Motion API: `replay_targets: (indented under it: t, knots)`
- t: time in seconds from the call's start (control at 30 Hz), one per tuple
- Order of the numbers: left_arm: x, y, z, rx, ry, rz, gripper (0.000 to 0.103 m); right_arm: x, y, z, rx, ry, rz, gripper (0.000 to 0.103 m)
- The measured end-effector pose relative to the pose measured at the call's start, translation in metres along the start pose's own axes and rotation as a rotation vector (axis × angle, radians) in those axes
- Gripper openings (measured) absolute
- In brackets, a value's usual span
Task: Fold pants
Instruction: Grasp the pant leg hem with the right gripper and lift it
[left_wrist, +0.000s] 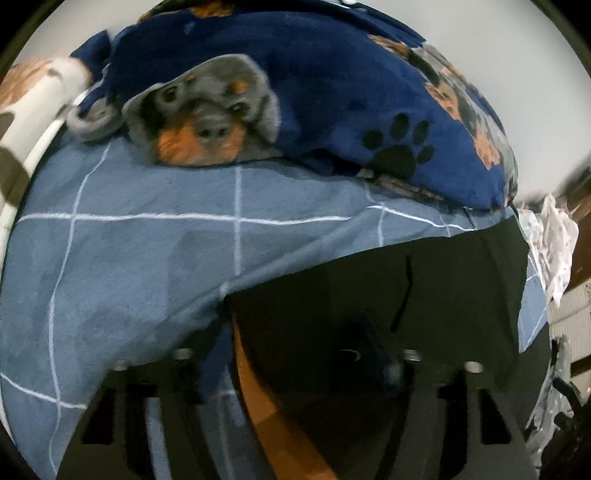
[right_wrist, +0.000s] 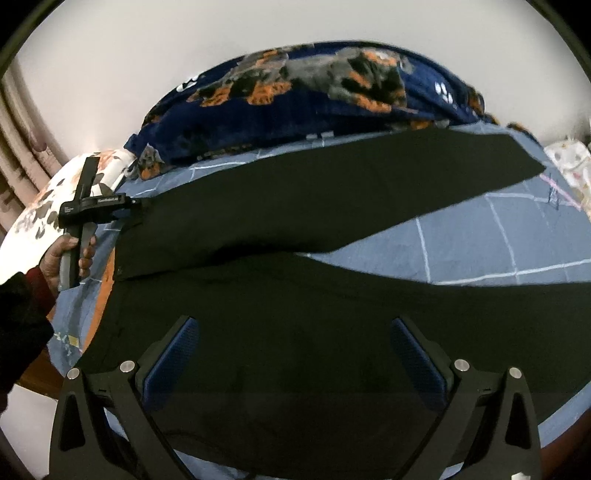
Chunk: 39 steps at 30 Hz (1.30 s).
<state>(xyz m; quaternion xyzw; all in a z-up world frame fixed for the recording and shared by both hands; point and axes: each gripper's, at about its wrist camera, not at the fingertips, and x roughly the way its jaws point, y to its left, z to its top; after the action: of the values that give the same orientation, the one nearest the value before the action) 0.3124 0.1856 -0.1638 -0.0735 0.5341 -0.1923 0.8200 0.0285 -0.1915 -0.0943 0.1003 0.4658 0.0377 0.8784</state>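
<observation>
Black pants (right_wrist: 295, 206) lie spread on a bed with a blue grid-pattern sheet (right_wrist: 480, 236), the two legs running to the right and splitting apart. My right gripper (right_wrist: 295, 354) is open, its blue-padded fingers (right_wrist: 173, 354) wide apart just above the near leg. My left gripper (right_wrist: 138, 203) shows in the right wrist view at the waist end, shut on the far waistband corner. In the left wrist view the pants (left_wrist: 388, 295) fill the lower right and cover the left gripper (left_wrist: 295, 369), whose fingertips are hidden under the cloth.
A dark blue dog-print blanket (left_wrist: 295, 92) is heaped along the far side of the bed. A floral pillow (right_wrist: 48, 206) lies at the left end. White clothing (left_wrist: 550, 236) hangs off the right. The bed edge runs close under the right gripper.
</observation>
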Motion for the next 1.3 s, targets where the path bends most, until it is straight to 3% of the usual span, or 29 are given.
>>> replay_targets:
  t: [0.13,0.17,0.37,0.57,0.63,0.73,0.9,1.13,1.17,1.2,1.23,1.27,1.3]
  knots:
    - [-0.005,-0.005,-0.005,0.034,-0.047,0.072,0.012,0.001,0.001,-0.004,0.002,0.009,0.011,0.103]
    - [-0.009,-0.003,-0.006,0.028,-0.06,0.072,0.01,0.001,0.001,-0.004,0.0,0.008,0.008,0.103]
    - [-0.055,-0.035,-0.019,0.034,-0.214,0.092,0.009,0.007,-0.003,0.009,0.014,0.014,0.067,0.103]
    - [-0.119,-0.102,-0.065,0.161,-0.373,0.052,0.009,0.009,-0.024,0.055,0.143,-0.047,0.298,0.103]
    - [-0.137,-0.119,-0.087,0.189,-0.404,0.008,0.009,0.017,-0.034,0.071,0.208,-0.041,0.38,0.103]
    - [-0.154,-0.137,-0.118,0.195,-0.42,-0.045,0.009,0.041,-0.054,0.095,0.348,-0.013,0.481,0.103]
    - [-0.159,-0.16,-0.163,0.209,-0.398,-0.061,0.009,0.086,-0.078,0.129,0.53,0.054,0.592,0.103]
    - [-0.149,-0.167,-0.188,0.159,-0.339,-0.087,0.009,0.146,-0.091,0.155,0.671,0.124,0.625,0.101]
    - [-0.148,-0.165,-0.189,0.148,-0.334,-0.09,0.009,0.15,-0.09,0.159,0.66,0.125,0.617,0.091]
    - [-0.147,-0.163,-0.189,0.134,-0.328,-0.097,0.009,0.154,-0.087,0.163,0.643,0.125,0.603,0.068]
    - [-0.146,-0.162,-0.188,0.12,-0.322,-0.1,0.009,0.158,-0.085,0.167,0.619,0.135,0.591,0.053]
    - [-0.146,-0.16,-0.188,0.114,-0.317,-0.096,0.009,0.161,-0.082,0.169,0.603,0.15,0.583,0.025]
    - [-0.146,-0.159,-0.188,0.111,-0.311,-0.096,0.01,0.165,-0.08,0.17,0.596,0.174,0.573,0.011]
